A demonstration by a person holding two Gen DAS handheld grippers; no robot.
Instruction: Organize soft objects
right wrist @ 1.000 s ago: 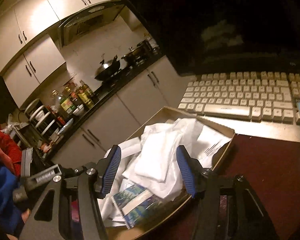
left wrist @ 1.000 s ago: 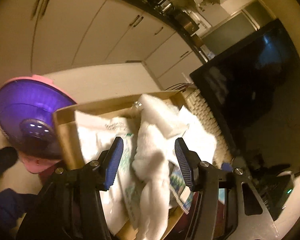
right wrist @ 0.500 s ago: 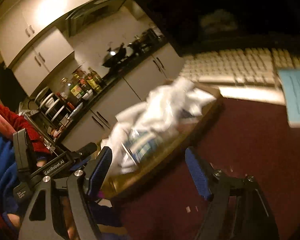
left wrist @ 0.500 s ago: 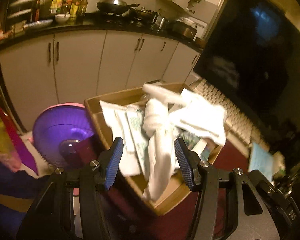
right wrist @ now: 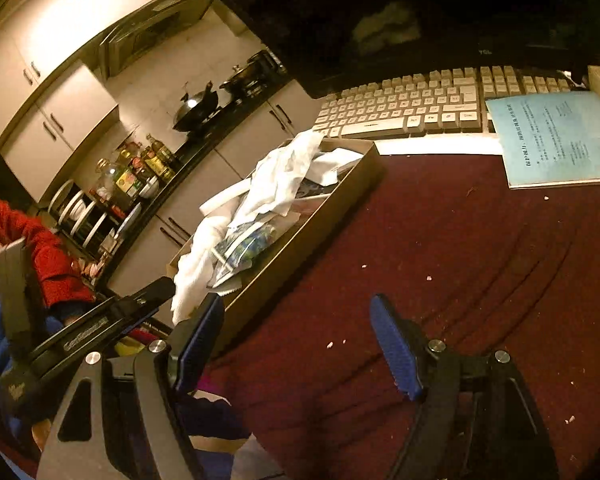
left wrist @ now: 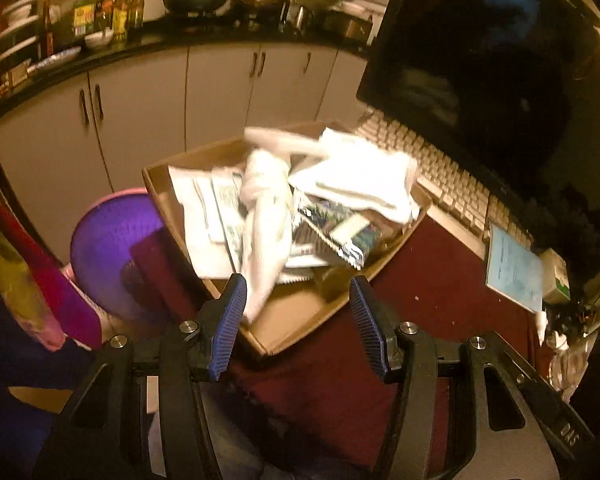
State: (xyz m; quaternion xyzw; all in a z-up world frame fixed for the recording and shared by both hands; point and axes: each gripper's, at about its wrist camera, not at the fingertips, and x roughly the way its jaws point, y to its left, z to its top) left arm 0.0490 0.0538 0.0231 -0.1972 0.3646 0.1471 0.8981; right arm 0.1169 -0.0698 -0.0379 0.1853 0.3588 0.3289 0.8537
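Two spread hand-held grippers (left wrist: 298,322) (right wrist: 296,344); white towel (left wrist: 266,232) seemingly lengthwise toward left one.

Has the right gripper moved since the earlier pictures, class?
Yes. The right gripper has pulled back from over the box; its open fingers now frame bare red table, with the box and keyboard farther off.

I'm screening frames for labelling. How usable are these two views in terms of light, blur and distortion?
Left wrist: dim orange light, white cloths in the cardboard box motion-smeared, black monitor shows faint glare. Right wrist: sharper, keyboard legible, cabinets bent by fisheye.
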